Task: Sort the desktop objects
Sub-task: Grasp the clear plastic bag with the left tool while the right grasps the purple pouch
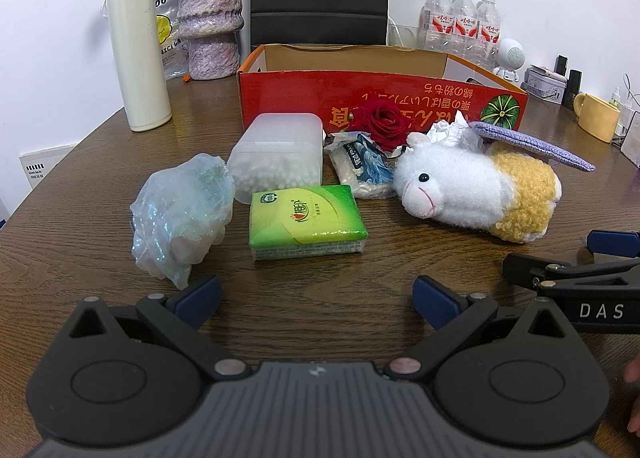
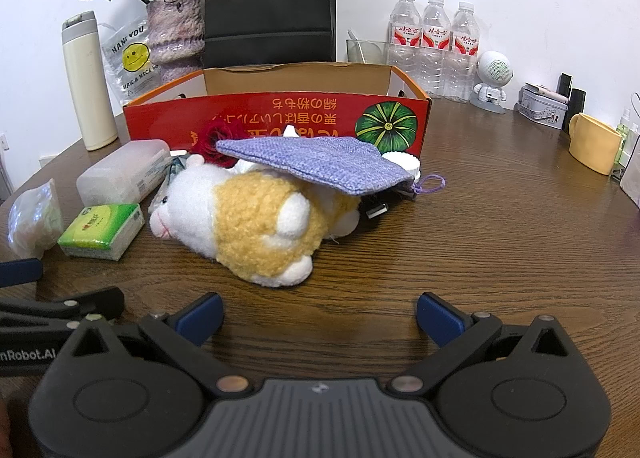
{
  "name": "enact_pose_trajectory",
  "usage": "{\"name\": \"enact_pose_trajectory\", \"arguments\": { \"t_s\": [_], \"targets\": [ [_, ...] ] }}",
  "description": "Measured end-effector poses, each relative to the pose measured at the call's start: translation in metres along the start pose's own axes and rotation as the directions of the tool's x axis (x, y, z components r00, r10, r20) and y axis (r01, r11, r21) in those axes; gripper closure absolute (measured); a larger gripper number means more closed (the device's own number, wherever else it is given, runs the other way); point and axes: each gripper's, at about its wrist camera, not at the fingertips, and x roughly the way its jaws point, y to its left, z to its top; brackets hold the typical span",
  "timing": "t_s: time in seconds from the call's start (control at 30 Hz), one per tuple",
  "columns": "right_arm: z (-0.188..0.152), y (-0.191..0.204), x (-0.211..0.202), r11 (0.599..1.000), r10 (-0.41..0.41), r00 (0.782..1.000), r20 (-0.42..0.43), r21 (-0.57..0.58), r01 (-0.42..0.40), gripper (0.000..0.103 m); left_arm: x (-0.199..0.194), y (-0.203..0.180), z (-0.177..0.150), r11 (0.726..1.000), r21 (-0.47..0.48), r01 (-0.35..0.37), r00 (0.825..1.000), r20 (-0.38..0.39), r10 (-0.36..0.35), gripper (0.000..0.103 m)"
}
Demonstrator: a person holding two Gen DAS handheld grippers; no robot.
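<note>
**Soft clutter waits before the box, both tools gaping**

The left tool [image 1: 316, 296] and right tool [image 2: 320, 316] stand with jaws wide apart, holding nothing. The things lie on the desk [image 1: 360, 266] at 12 o'clock, just short of the red box [image 1: 380, 97]. The plush [image 2: 256, 221] looks light and squashy; grip its body. The tissue pack [image 1: 306, 217] looks soft, its wrap likely slippery. Only the right view shows a USB plug [image 2: 377, 210] under the purple pouch [image 2: 320, 165]; only the left shows the bag [image 1: 182, 209] fully.

Open red cardboard box [image 1: 380, 97] at back, print upside down. In front, on wood: crumpled iridescent bag [image 1: 182, 213], frosted plastic case [image 1: 278, 155] on its side, green tissue pack [image 1: 306, 219] flat, small wrapped packet [image 1: 362, 165], red rose [image 1: 382, 123], plush sheep [image 2: 248, 217] on its side, purple knit pouch [image 2: 316, 163] resting on it.
</note>
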Motion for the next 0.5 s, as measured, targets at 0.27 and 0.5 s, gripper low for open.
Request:
{"name": "enact_pose_trajectory", "arguments": {
  "t_s": [0.27,0.5],
  "targets": [
    [0.0000,0.0007,-0.0002,1.000,-0.001,1.000,0.000,0.000,0.001,0.000,0.0000,0.0000,0.0000,1.000,0.000,0.000,1.000,0.000,0.000,0.000],
    [-0.0007,0.0035,-0.0011,1.000,0.000,1.000,0.000,-0.002,0.000,0.000,-0.0032,0.0000,-0.0016,1.000,0.015,0.004,1.000,0.008,-0.004,0.000]
  ]
}}
